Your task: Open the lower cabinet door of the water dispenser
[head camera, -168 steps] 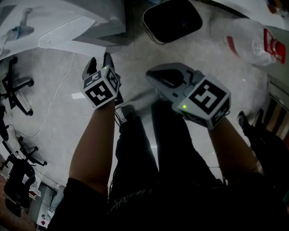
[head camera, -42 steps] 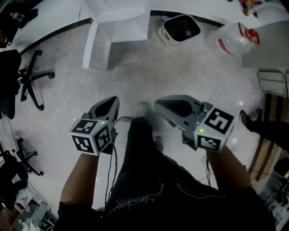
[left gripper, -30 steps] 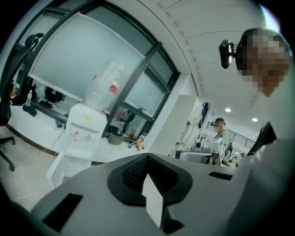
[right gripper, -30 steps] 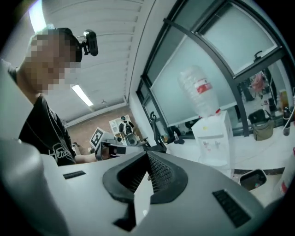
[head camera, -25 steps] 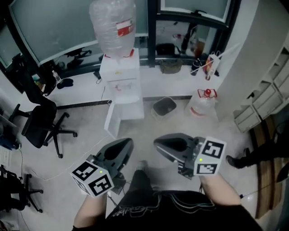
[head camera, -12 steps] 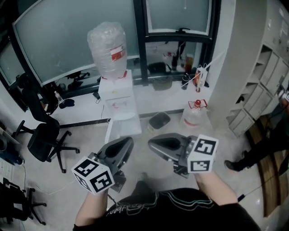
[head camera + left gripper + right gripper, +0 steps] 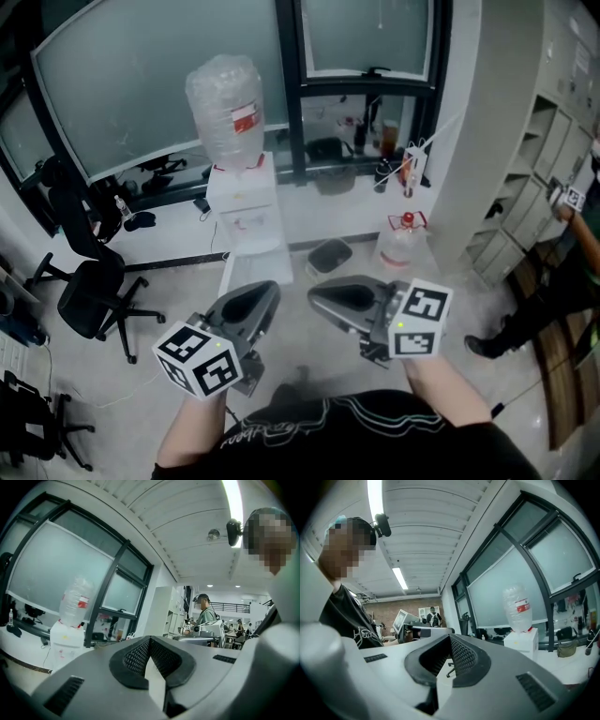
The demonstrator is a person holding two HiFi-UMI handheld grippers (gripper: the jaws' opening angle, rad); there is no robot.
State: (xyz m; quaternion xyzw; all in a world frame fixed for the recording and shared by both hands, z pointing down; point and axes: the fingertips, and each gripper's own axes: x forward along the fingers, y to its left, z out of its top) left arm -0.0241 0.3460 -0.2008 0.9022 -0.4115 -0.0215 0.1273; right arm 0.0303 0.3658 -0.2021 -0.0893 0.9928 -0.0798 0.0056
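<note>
The white water dispenser [image 7: 246, 208] stands by the window with a clear bottle [image 7: 230, 111] upside down on top. Its lower cabinet door [image 7: 231, 272] seems to stand swung out to the left. My left gripper [image 7: 267, 287] and right gripper [image 7: 312, 293] are held level side by side, well short of the dispenser, both shut and empty. In the left gripper view the shut left gripper [image 7: 149, 640] has the dispenser [image 7: 63, 639] far off at the left. The right gripper [image 7: 451, 637], pads together, has the dispenser [image 7: 520, 644] at its right.
A black office chair [image 7: 89, 291] stands at the left. A dark bin [image 7: 330, 255] and a spare water bottle [image 7: 401, 246] sit on the floor right of the dispenser. A white pillar [image 7: 473, 141], shelves [image 7: 539, 178] and a person [image 7: 577, 272] are at the right.
The head view has swung up from the floor to the window wall, and the dispenser now shows whole. Both grippers rose a little together and stayed shut.
</note>
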